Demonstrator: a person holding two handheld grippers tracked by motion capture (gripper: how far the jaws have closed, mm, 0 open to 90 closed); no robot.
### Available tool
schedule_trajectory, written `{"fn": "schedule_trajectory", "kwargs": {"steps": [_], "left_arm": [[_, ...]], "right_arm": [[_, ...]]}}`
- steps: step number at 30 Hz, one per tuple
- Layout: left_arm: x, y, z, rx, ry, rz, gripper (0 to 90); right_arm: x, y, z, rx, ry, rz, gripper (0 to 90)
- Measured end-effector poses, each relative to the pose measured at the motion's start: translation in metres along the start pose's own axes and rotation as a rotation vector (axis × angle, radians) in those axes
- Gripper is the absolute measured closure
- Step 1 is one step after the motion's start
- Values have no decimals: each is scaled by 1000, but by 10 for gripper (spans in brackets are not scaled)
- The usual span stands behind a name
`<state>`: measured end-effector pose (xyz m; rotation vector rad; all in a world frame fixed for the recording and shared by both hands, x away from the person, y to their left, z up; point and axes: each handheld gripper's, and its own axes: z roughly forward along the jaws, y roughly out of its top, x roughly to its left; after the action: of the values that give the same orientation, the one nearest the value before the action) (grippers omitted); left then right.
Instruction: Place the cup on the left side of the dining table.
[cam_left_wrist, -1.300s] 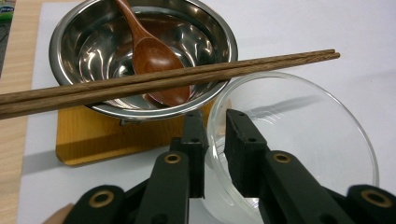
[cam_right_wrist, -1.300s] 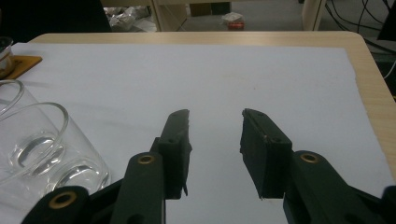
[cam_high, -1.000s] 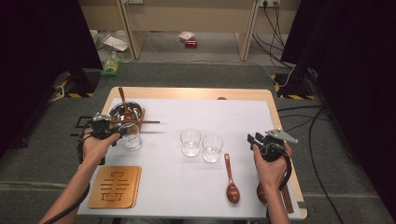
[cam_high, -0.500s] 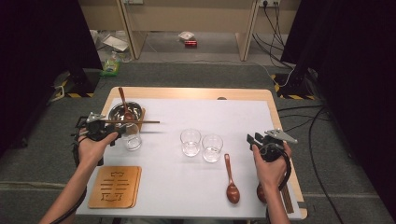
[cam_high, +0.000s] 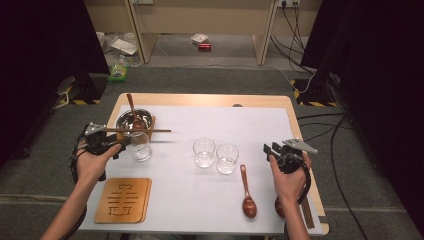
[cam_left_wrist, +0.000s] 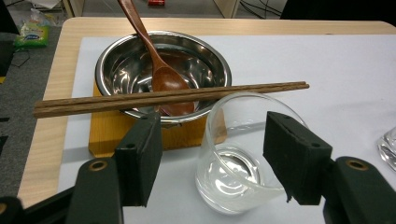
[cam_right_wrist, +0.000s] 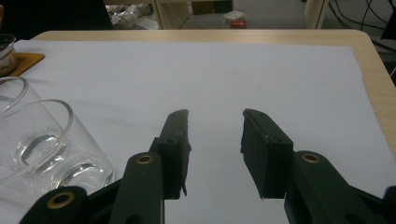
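- We see the wooden table (cam_high: 300, 107) covered by a white sheet (cam_high: 210, 200)
- At the sheet's near left corner lies a carved wooden trivet (cam_high: 123, 199)
- At the far left a steel bowl (cam_left_wrist: 126, 70) sits on a wooden coaster (cam_left_wrist: 105, 135); a brown wooden spoon (cam_left_wrist: 163, 77) leans inside it, and a pair of chopsticks (cam_left_wrist: 93, 100) lies across its rim
- The left gripper (cam_high: 121, 143) has just been opening its jaws; they now stand wide on either side of a clear glass (cam_left_wrist: 233, 158), and we cannot quite tell whether the right pad grazes the wall
- That glass stands upright on the sheet, just in front of the bowl and coaster
- The right gripper (cam_high: 269, 148) hovers over the right side of the sheet, jaws apart with nothing between them
- Two more glasses (cam_high: 216, 156) stand side by side near the middle
- A second wooden spoon (cam_high: 247, 195) lies between those glasses and the right hand (cam_high: 290, 177), bowl end toward us
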<state>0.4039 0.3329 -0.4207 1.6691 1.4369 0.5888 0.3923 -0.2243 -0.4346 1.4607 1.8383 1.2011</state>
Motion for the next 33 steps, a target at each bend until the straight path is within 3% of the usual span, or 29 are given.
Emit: {"fn": "schedule_trajectory", "kwargs": {"steps": [11,22,33], "left_arm": [[3,-15,-15,-16,8,7,365],[8,-47,-32,-14,18,1,362],[15,-70,-41,-16,39,-13,361]], "right_arm": [[0,0,0,0,1,2,611],[0,0,-1,-1,-1,2,608],[1,-1,0,-1,-4,-3,607]]}}
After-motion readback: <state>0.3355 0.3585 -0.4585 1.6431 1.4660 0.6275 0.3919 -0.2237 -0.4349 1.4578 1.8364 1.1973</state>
